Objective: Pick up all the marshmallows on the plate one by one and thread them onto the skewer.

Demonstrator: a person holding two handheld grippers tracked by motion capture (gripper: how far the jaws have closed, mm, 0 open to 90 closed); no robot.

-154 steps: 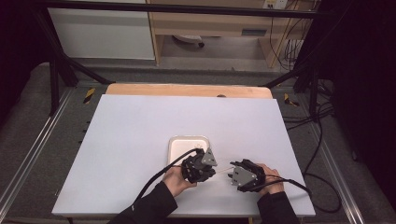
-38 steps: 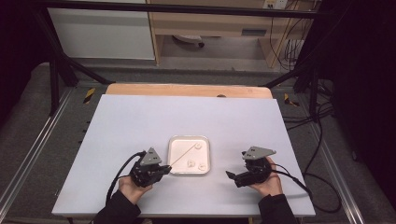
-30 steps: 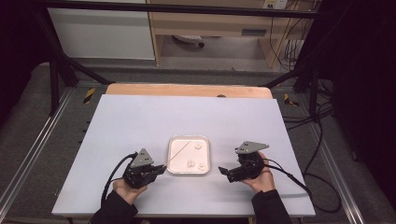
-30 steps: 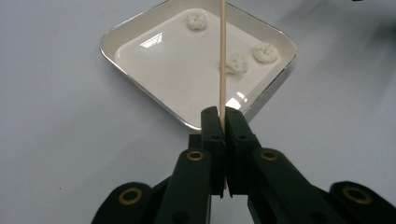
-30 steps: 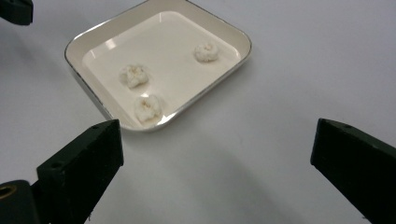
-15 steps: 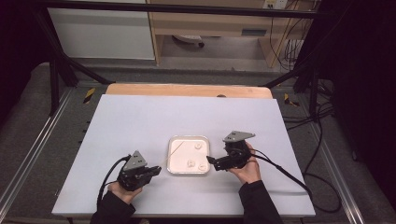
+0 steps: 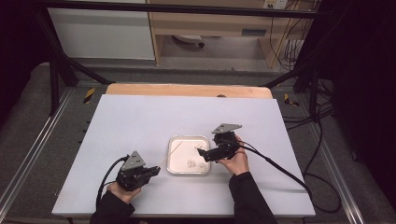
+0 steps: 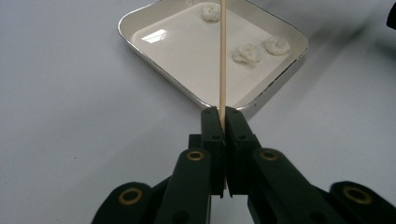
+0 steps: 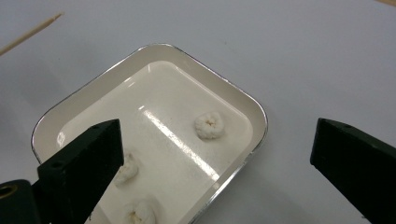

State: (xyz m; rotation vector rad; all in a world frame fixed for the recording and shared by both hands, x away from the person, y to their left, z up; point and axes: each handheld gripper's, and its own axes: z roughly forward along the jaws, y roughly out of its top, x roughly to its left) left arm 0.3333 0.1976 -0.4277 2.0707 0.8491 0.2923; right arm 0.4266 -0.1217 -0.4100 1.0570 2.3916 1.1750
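Jaws pinched tight, the left gripper (image 7: 150, 171) clamps a thin, smooth wooden skewer (image 8: 222, 56) that slants out over the near rim of a glossy white square tray (image 7: 173, 164) with rounded corners. Three small, crinkled white lumps (image 8: 249, 53) lie in the tray, which sits on the matte pale table (image 7: 140, 121). The right gripper (image 7: 201, 153) hangs over the tray's right side, its black jaws spread wide around nothing.
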